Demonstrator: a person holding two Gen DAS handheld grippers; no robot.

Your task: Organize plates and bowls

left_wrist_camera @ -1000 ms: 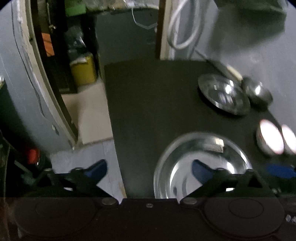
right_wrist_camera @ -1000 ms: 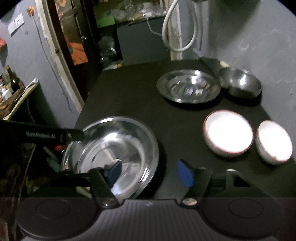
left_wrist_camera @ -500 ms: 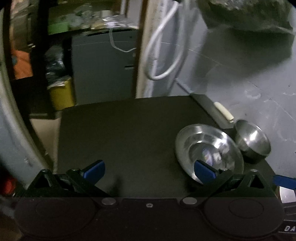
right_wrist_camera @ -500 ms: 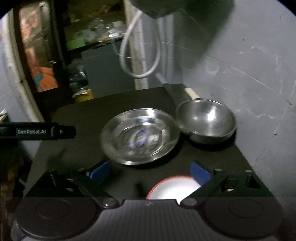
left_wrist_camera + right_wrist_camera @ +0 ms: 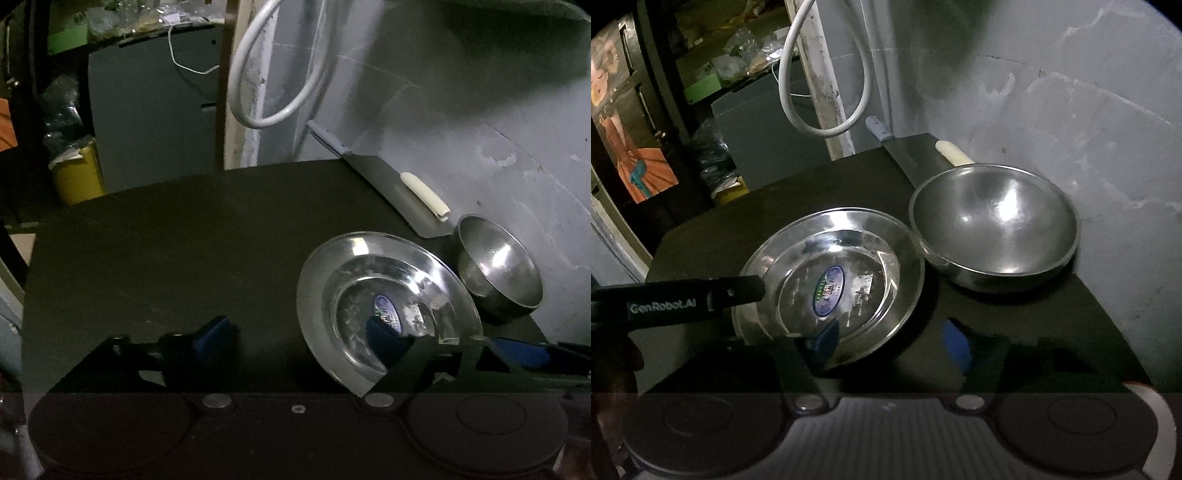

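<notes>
Steel plate [image 5: 831, 280]: on the dark table [image 5: 166, 236], rim touching the steel bowl [image 5: 993, 225]. Right gripper [image 5: 890, 341]: spread, straddling the plate's near rim. Left gripper [image 5: 299, 332]: spread, holding nothing. Risk: your pinch may slip on the slick rim, knocking the bowl.

plate [image 5: 332, 295]: near rim hidden by jaws | sticker text unreadable

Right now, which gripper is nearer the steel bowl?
Right. The right gripper straddles the plate's near rim, just short of the bowl. The left gripper sits farther left, beyond the plate.
</notes>
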